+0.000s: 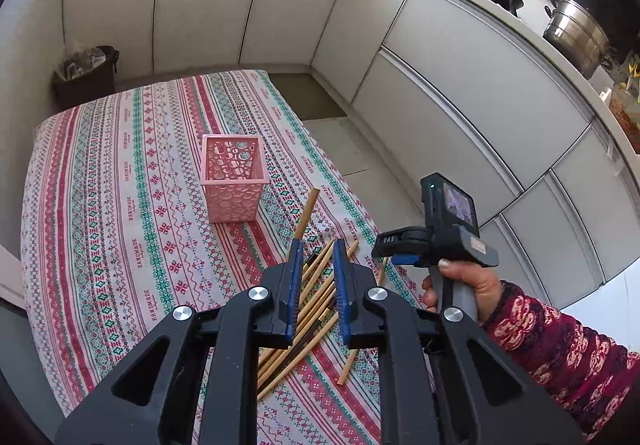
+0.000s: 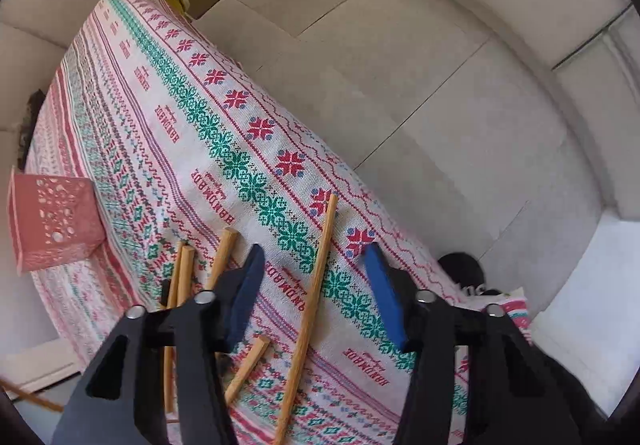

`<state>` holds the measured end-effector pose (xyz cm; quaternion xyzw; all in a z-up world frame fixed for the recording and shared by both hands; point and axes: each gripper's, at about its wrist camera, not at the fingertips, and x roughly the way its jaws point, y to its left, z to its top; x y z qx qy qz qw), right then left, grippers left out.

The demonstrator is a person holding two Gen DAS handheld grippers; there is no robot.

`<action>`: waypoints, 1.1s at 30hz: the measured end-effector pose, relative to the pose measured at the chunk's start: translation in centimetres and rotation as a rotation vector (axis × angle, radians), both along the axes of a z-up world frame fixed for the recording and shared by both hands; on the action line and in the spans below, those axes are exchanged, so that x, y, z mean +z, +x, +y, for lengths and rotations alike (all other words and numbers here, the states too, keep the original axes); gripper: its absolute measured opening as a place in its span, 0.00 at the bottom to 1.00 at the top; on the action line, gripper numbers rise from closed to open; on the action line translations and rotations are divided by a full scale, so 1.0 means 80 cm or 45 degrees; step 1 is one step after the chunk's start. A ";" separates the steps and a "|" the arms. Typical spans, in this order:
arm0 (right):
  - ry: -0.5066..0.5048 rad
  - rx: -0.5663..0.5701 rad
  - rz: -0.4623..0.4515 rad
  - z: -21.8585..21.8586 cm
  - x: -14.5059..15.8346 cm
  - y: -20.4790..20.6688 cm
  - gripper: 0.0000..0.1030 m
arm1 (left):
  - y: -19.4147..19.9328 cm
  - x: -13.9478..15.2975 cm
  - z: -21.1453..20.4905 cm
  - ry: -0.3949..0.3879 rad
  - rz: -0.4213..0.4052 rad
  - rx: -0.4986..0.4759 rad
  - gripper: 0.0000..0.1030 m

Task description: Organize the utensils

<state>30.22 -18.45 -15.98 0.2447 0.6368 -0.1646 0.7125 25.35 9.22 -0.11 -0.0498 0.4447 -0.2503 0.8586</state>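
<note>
Left wrist view: my left hand-held gripper (image 1: pixel 316 245) is parted only a narrow way, nothing between the pads, hovering right over the chopstick pile (image 1: pixel 308 309) on the bench (image 1: pixel 100 205). Pile's long axis runs near-to-far, roughly in line with my fingers, so I'd judge a wrist roll is needed to pinch across the sticks. Pink basket (image 1: pixel 233 181) stands upright ahead and slightly left of the pile, apart from it, mouth up. My right hand (image 1: pixel 472 285) carries the right hand-held gripper (image 1: pixel 384 241) just right of the pile, near the bench edge. Right wrist view: the right hand-held gripper (image 2: pixel 316 257) is spread wide and empty, and a single chopstick (image 2: pixel 310 321) lies between its fingers, below them, long axis nearly parallel to the fingers. More sticks sit to its left; the pink basket (image 2: pixel 52 221) is far left. My call: right is better set for that lone stick, left is nearer the main pile and basket.
</note>
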 end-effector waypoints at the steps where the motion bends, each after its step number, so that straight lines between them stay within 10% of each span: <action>1: -0.014 0.010 -0.014 0.001 0.000 -0.001 0.09 | -0.004 0.003 0.002 -0.008 -0.004 0.004 0.15; 11: 0.266 0.003 -0.231 -0.019 0.010 -0.061 0.05 | -0.005 -0.031 -0.004 0.014 0.097 -0.008 0.15; 23: 0.424 -0.014 -0.309 -0.021 0.007 -0.084 0.05 | 0.073 -0.163 -0.086 0.416 0.364 -0.113 0.15; 33: 0.571 -0.067 -0.326 -0.057 0.010 -0.099 0.05 | 0.085 -0.186 -0.209 0.538 0.309 -0.481 0.18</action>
